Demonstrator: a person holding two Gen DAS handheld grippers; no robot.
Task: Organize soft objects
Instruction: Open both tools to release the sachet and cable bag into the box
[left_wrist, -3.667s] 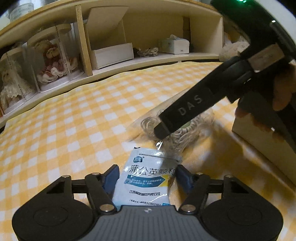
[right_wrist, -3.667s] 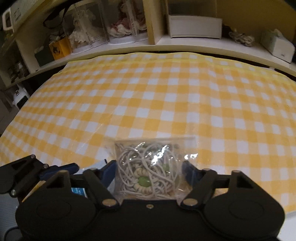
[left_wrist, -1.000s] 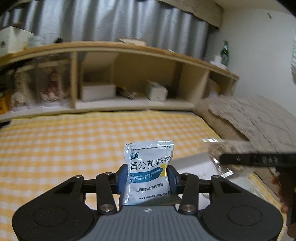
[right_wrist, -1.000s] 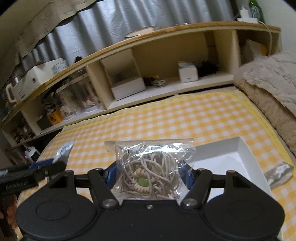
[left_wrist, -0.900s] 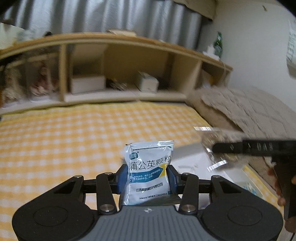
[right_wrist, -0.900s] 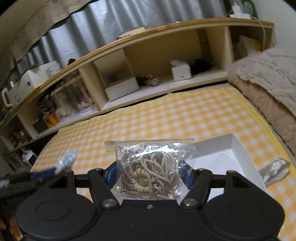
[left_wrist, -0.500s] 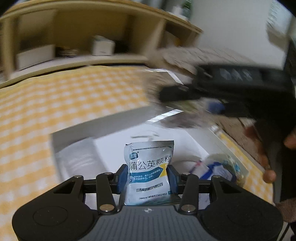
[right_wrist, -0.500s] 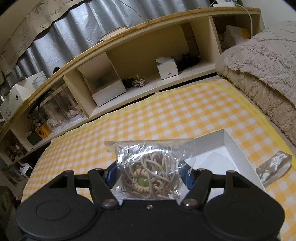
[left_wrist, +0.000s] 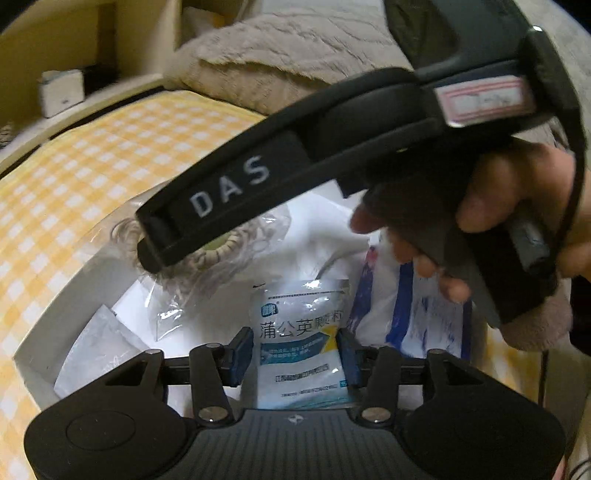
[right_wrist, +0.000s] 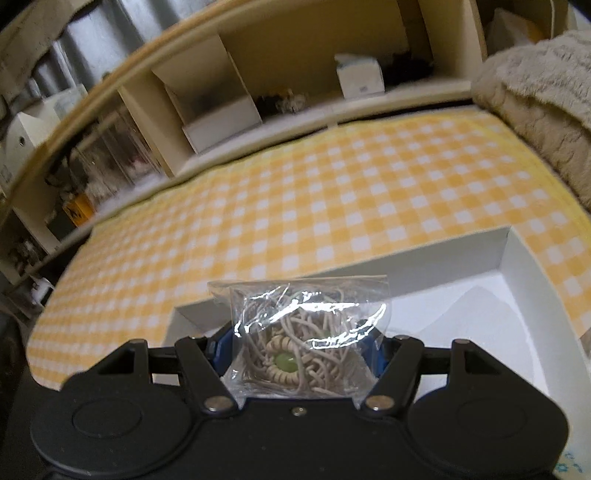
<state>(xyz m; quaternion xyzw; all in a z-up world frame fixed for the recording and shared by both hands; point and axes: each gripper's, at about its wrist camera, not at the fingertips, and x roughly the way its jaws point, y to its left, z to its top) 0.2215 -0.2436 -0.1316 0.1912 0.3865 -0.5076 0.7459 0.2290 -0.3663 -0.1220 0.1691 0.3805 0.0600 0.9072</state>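
Note:
My left gripper (left_wrist: 295, 354) is shut on a white and blue medicine sachet (left_wrist: 301, 332) with Chinese print, held over the open white box (left_wrist: 33, 354). My right gripper (right_wrist: 301, 347) is shut on a clear bag of beige cord with a green bead (right_wrist: 299, 332), held over the same white box (right_wrist: 506, 243). In the left wrist view the right gripper's black finger marked DAS (left_wrist: 229, 188) crosses above the box, with the clear bag (left_wrist: 221, 254) hanging under it.
Inside the box lie a white and blue packet (left_wrist: 406, 306) and a clear packet (left_wrist: 96, 347). The box sits on a yellow checked cloth (right_wrist: 295, 206). A beige blanket (right_wrist: 543, 92) lies to the right. Wooden shelves (right_wrist: 258, 92) with boxes stand behind.
Both grippers have come down over the white box with their loads. The left gripper swung right and tilted down into the box; the right gripper now crosses close in front of it.

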